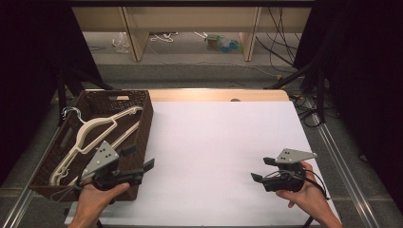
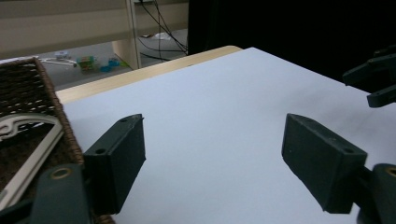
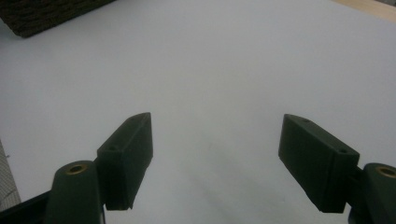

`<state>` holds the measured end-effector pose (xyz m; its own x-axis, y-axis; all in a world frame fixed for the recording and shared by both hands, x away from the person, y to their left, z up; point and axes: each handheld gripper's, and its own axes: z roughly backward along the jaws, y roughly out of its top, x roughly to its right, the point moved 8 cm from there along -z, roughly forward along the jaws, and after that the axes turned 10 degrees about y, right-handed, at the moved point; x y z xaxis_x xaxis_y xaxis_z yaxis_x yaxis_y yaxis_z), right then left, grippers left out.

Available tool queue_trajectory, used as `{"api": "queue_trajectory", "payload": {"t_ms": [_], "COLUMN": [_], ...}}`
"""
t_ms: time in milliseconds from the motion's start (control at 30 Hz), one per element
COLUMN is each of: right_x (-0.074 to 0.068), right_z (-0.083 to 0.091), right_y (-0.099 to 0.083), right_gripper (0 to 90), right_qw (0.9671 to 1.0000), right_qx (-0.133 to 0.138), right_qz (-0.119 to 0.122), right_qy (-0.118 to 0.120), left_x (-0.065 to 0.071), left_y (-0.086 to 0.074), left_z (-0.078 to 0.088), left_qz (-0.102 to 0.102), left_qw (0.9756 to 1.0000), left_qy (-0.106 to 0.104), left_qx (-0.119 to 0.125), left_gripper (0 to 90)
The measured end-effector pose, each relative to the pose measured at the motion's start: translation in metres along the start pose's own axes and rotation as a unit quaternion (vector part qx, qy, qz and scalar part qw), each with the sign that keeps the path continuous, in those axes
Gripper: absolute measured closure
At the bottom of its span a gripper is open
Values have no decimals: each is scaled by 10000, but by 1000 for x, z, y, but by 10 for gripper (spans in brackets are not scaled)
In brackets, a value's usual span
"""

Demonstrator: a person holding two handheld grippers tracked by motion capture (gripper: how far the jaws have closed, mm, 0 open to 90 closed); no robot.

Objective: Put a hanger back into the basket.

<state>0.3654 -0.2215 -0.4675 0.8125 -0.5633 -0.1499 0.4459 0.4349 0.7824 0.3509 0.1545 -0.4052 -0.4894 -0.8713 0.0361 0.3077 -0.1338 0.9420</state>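
Observation:
A brown wicker basket point(image 1: 142, 111) stands on the left of the table and holds cream clothes hangers point(image 1: 90, 135). My left gripper point(image 1: 139, 157) hovers at the basket's near right corner, open, with nothing between its jaws. In the left gripper view the gripper point(image 2: 215, 140) points across the white sheet, with the basket point(image 2: 28, 84) and a hanger point(image 2: 32, 149) at its left. My right gripper point(image 1: 262, 169) is open and holds nothing, low over the sheet at the near right. In the right gripper view the gripper point(image 3: 217, 135) faces bare white sheet, with a basket corner point(image 3: 46, 14) far off.
A white sheet point(image 1: 223, 137) covers most of the table, and a strip of wooden tabletop point(image 1: 214, 95) shows at the far edge. Beyond are shelf legs point(image 1: 135, 38), cables point(image 1: 280, 42) and small litter on the floor. The other gripper's jaws point(image 2: 373, 81) appear at the right in the left gripper view.

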Motion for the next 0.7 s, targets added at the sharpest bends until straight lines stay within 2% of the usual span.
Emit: {"api": "queue_trajectory", "payload": {"t_ms": [100,200,300,333,400,500,600,633,667,700], "right_x": [-2,-2,-3,-3,-6,-9,-12,-15,-16,-17], "right_z": [2,4,7,7,7,9,14,15,17,19], "right_y": [3,6,6,6,6,5,6,7,5,6], "right_gripper": [262,260,255,252,247,207,189,185,180,173], "right_qw": [9998,9994,9988,9986,9982,9975,9956,9944,9947,9932], "right_qx": [169,333,470,517,599,683,907,1039,1016,1136], "right_qz": [37,73,48,55,30,102,142,122,123,136], "right_qy": [7,-43,-88,-118,-61,-143,-192,-142,-126,-207], "left_x": [6,9,14,15,17,21,24,24,25,25], "left_y": [-3,-8,-16,-19,-25,-35,-43,-44,-44,-44], "left_z": [-2,-2,-3,-3,-3,0,2,2,2,2], "left_qz": [-6,-158,-179,-164,-228,-368,-347,-328,-398,-394], "left_qw": [10000,9998,9997,9997,9995,9991,9991,9991,9988,9988], "left_qy": [-61,-37,-127,-97,-126,-128,-190,-193,-204,-177], "left_qx": [75,120,132,136,156,161,162,179,219,229], "left_gripper": [181,179,171,171,165,163,163,164,172,169]}}
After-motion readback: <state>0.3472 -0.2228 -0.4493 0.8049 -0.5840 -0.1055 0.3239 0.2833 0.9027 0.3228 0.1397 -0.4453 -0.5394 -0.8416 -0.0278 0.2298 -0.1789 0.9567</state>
